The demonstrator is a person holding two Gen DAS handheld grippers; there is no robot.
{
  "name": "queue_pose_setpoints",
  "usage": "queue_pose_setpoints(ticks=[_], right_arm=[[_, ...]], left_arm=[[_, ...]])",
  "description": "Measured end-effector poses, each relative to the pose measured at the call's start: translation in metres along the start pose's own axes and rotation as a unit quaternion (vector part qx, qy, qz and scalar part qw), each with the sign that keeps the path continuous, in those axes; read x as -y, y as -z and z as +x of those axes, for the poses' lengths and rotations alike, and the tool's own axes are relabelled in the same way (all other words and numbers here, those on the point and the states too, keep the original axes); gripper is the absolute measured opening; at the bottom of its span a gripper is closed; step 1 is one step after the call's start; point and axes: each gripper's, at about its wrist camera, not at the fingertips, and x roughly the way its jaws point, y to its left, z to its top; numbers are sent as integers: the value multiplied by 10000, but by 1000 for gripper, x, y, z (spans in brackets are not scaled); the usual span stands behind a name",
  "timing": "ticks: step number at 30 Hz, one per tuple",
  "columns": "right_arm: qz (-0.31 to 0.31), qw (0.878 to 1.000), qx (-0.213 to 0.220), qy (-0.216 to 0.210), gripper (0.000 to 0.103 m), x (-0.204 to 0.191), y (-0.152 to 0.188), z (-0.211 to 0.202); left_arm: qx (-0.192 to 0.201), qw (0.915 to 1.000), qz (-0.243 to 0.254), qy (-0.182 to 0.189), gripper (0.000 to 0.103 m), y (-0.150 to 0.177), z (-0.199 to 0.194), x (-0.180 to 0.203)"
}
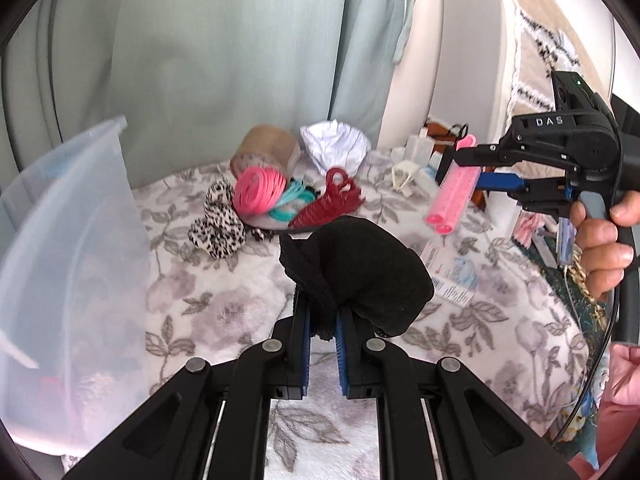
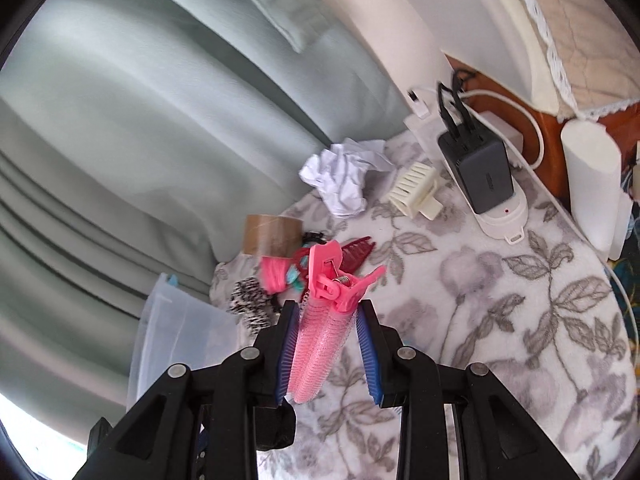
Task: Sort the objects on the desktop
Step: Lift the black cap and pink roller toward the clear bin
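Left tongs (image 1: 323,316) nearly closed, pinching a black fabric piece (image 1: 360,272) above the floral-covered counter (image 1: 224,296). Right tongs (image 2: 326,344) narrowly parted, clamped on a pink roller clip (image 2: 320,344). At eleven o'clock from the black piece, heaped: pink hair ties (image 1: 258,192), red claw clip (image 1: 328,204), leopard scrunchie (image 1: 218,220). At nine o'clock, a clear plastic bin (image 1: 72,248).

A home interior, probably a bedroom or dressing corner. Pale green curtains (image 2: 132,128) hang behind a surface covered with a plush floral blanket (image 2: 500,300). Personal clutter lies on it: hair ties (image 1: 260,192), a leopard-print scrunchie (image 1: 218,220), a red hair claw (image 1: 330,204). A charger on a power strip (image 2: 478,176) and lace-edged bedding (image 2: 560,40) lie at the right.
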Motion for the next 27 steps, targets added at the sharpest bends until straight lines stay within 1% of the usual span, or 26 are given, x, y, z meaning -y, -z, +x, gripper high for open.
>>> queue_pose_setpoints(ticks=[5, 9, 14, 16, 18, 22, 25, 27], right_arm=[[-256, 9993, 147, -209, 32, -22, 7, -22], [-488, 9977, 260, -398, 32, -45, 13, -37], [-863, 9935, 334, -669, 32, -81, 21, -46], [-1024, 9911, 340, -784, 32, -96, 25, -47], [-1176, 9884, 338, -898, 32, -112, 29, -47], [-1502, 9817, 258, -1141, 32, -146, 40, -40], [-1780, 9748, 128, -1338, 32, -173, 52, -28], [-1924, 9707, 10, -1439, 32, -190, 60, -18]], left_arm=[[386, 9992, -112, 11, 11, -9, -33, -3], [748, 9969, -231, 3, 11, -15, -62, -11], [1221, 9917, -387, -63, 11, -18, -101, -25], [1431, 9886, -449, -150, 11, -18, -118, -33], [1620, 9849, -534, -287, 11, -16, -134, -44], [1893, 9766, -769, -677, 11, -8, -160, -68], [2026, 9671, -1042, -1135, 11, 2, -178, -91], [2034, 9616, -1222, -1379, 11, 8, -184, -105]])
